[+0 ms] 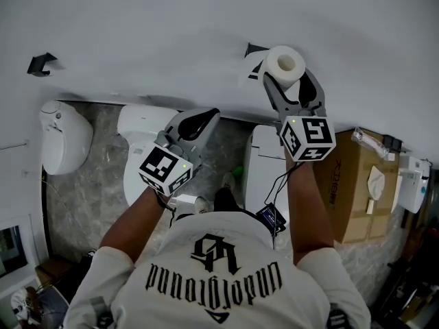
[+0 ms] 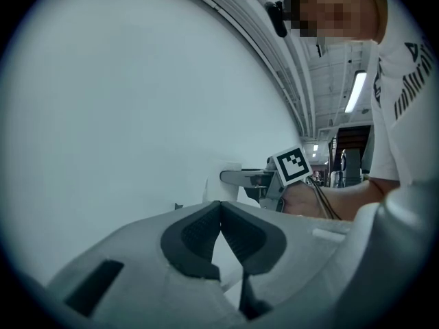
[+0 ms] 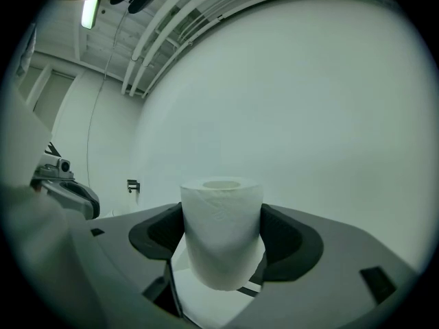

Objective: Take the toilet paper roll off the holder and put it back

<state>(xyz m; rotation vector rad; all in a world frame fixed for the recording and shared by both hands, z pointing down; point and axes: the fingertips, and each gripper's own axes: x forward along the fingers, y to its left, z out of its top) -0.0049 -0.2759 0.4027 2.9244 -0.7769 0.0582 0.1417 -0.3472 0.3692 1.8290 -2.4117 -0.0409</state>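
**At the white wall: roll clamped in the right gripper**

Close to the white wall, the toilet paper roll was held upright between the jaws of the right gripper. The jaws were spread to the roll's width, and a dark pad was pressed against each side of it. In the head view the roll's hollow core was turned towards the camera, and the black holder was seen on the wall just beside the roll, at its left. Whether the two touched could not be told.

The left gripper was held lower and well apart from the roll. Its jaws were brought together at the tips, and nothing was gripped between them. A white toilet was seen below it, and a cardboard box was seen at the right. A second black bracket was fixed further left on the wall.
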